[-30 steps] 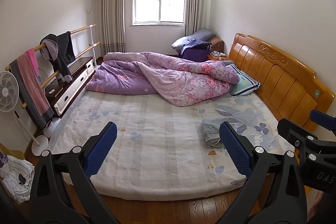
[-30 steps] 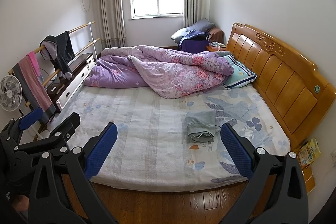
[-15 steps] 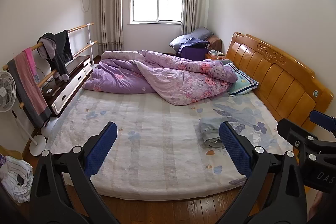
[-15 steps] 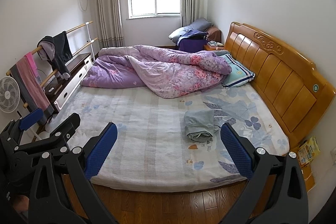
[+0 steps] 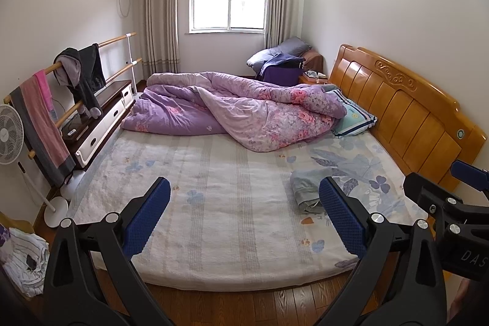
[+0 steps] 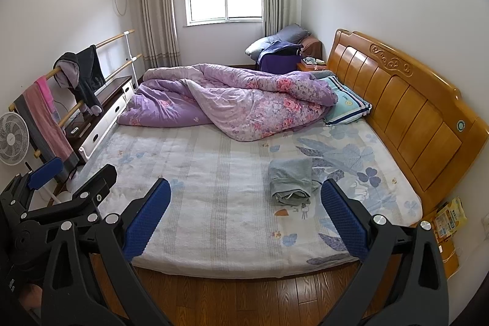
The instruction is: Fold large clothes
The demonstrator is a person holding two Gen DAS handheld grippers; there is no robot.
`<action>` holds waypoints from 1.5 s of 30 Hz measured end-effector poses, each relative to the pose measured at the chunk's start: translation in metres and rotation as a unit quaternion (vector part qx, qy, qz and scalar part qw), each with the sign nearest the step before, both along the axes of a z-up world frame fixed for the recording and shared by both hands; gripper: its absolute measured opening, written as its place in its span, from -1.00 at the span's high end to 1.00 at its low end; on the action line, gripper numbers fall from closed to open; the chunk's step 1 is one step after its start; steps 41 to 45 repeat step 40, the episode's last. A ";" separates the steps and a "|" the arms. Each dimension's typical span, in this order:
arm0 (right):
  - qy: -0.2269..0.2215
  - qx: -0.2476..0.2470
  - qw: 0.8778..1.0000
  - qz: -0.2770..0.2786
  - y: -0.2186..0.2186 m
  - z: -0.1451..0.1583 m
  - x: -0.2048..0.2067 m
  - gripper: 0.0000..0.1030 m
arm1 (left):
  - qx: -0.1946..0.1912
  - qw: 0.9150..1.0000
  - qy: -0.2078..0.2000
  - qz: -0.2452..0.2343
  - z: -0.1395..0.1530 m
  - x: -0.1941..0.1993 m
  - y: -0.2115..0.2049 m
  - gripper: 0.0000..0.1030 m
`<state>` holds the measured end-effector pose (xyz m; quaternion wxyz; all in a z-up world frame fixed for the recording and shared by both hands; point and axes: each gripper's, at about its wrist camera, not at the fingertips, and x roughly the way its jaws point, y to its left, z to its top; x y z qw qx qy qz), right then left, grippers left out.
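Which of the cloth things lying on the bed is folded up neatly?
The small grey-blue garment near the bed's front edge, a compact folded bundle. The purple floral quilt behind it lies crumpled in a heap.

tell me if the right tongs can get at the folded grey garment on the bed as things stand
Probably yes. The right tongs are open and hold nothing, and only bare bedsheet lies between them and the folded grey garment, which sits apart from the purple quilt.

The near bed (image 6: 214,203) lies bare; a quilt (image 6: 238,100) heaps behind, probably blocking the far side.
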<state>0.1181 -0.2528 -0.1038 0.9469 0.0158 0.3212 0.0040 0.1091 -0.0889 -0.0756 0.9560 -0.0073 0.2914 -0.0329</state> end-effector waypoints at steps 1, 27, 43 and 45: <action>0.001 0.000 1.000 0.000 0.000 -0.001 0.000 -0.85 | 0.001 1.000 0.000 -0.001 -0.003 -0.001 0.000 -0.91; 0.038 -0.005 0.999 -0.014 0.003 -0.027 0.051 -0.85 | -0.007 0.999 0.032 -0.015 -0.043 0.056 0.015 -0.91; 0.091 -0.020 0.993 -0.076 0.076 -0.060 0.164 -0.85 | -0.003 0.993 0.085 -0.084 -0.085 0.200 0.089 -0.91; 0.091 -0.020 0.993 -0.076 0.076 -0.060 0.164 -0.85 | -0.003 0.993 0.085 -0.084 -0.085 0.200 0.089 -0.91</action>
